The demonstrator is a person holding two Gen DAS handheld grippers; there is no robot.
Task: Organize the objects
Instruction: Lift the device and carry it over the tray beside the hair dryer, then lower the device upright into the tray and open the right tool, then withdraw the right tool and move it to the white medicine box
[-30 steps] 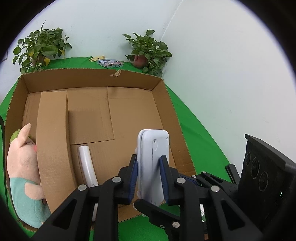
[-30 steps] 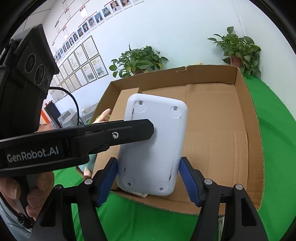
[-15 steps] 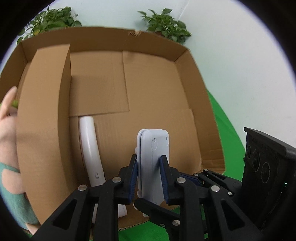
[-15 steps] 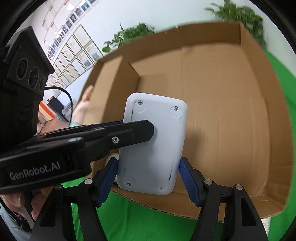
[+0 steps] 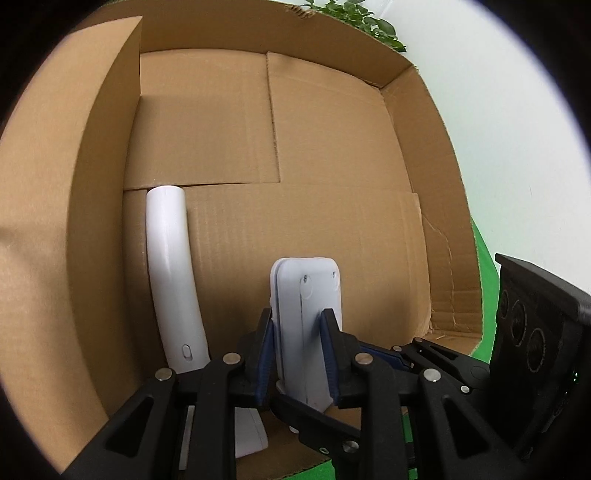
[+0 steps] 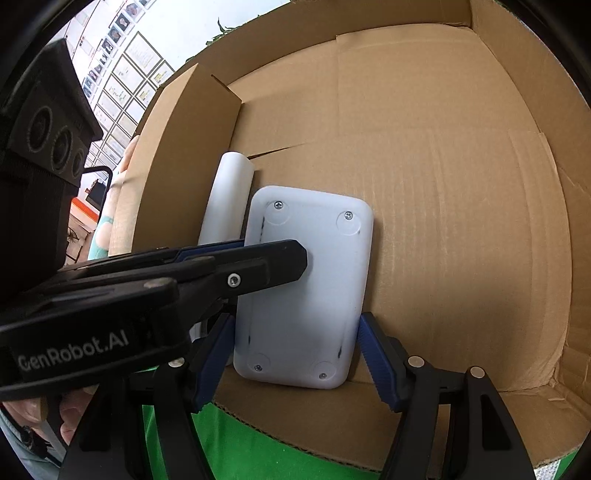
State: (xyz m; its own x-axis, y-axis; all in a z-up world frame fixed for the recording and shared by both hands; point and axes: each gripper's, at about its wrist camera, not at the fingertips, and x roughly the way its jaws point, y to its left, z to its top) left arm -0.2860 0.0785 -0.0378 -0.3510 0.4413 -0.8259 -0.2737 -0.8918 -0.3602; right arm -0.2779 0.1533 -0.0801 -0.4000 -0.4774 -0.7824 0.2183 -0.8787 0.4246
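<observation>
My left gripper is shut on a white plastic device, pinching its thin edges and holding it upright low inside a cardboard box. In the right wrist view the same device shows its flat back with screws, and my right gripper spans its width with the blue pads at its two sides. The left gripper's fingers cross in front of it from the left. A white curved handset lies on the box floor to the left, also visible in the right wrist view.
A tall cardboard divider stands on the left side of the box. A plush pig shows behind that divider. Green cloth lies under the box. A potted plant stands beyond the far wall.
Both grippers have carried the white device forward and down into the box, close to its floor beside the handset. The grips on the device have not changed.
</observation>
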